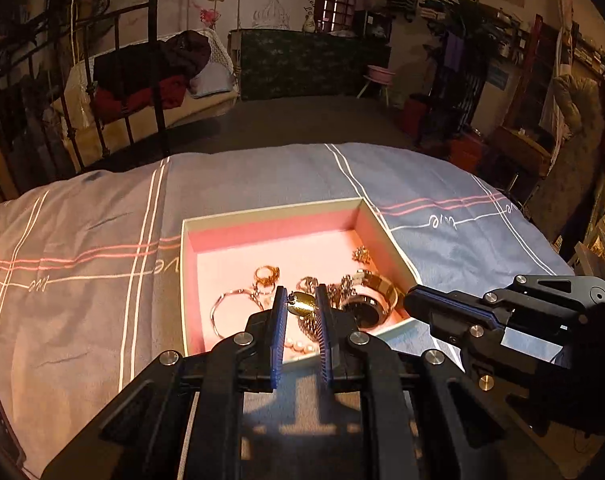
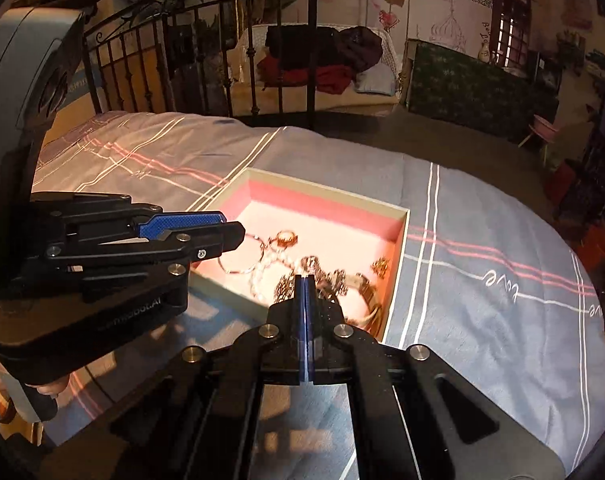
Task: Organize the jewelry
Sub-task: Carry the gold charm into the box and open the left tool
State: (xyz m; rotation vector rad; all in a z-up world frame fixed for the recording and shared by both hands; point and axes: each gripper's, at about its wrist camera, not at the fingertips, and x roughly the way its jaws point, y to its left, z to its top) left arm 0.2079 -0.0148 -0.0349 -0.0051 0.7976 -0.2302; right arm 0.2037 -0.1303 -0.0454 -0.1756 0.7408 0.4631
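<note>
A shallow box [image 1: 270,211] with a pink lining lies on the bed; it also shows in the right wrist view [image 2: 398,240]. Inside lie a gold ring [image 1: 267,276], a thin bangle [image 1: 232,308], a dark-faced watch [image 1: 368,306], a small gold ornament [image 1: 361,255] and a pearl strand [image 1: 298,346]. My left gripper [image 1: 301,300] hangs over the box's near side, its jaws closed on a small gold pendant [image 1: 302,305]. My right gripper [image 2: 304,285] is shut with nothing between its pads, over the box's near right part. It appears side-on in the left wrist view [image 1: 418,304].
The box sits on a grey-blue bedspread [image 1: 102,240] with pink and white stripes. A black metal bed frame [image 1: 122,80] stands beyond the bed's far edge. A second bed with piled clothes [image 1: 150,72] and shelves [image 1: 502,60] are farther off.
</note>
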